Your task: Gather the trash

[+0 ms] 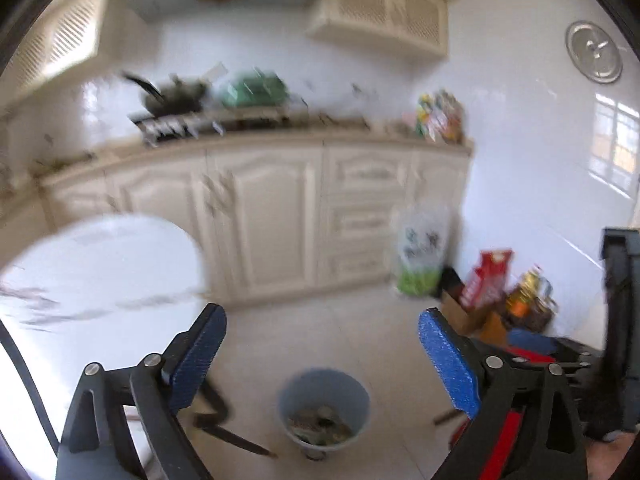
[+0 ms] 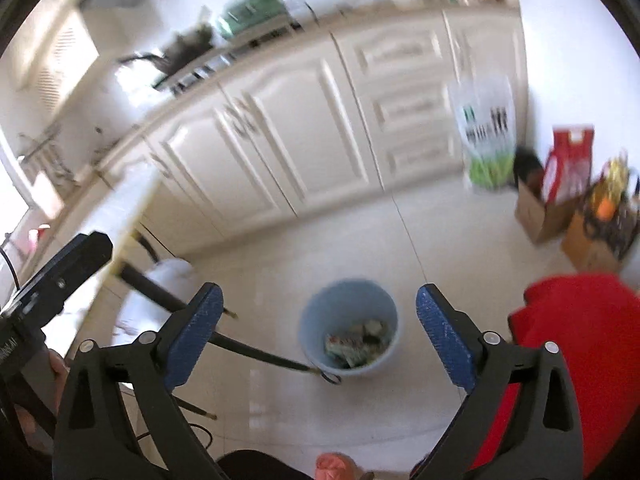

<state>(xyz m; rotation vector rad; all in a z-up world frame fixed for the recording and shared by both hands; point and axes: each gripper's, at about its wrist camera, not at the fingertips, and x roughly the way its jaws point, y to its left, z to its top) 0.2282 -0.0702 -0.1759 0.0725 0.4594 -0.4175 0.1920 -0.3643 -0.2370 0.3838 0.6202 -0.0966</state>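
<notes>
Blue pads spread wide on both sides: left tool [image 1: 322, 354] and right tool [image 2: 319, 330] gape with nothing between them. Down on the floor, below and ahead of both, sits the pale blue bin [image 2: 348, 330], wrappers [image 2: 354, 346] piled inside. Neither hand looks clearly nearer. Motion blur smears everything, so no loose trash can be made out.
</notes>
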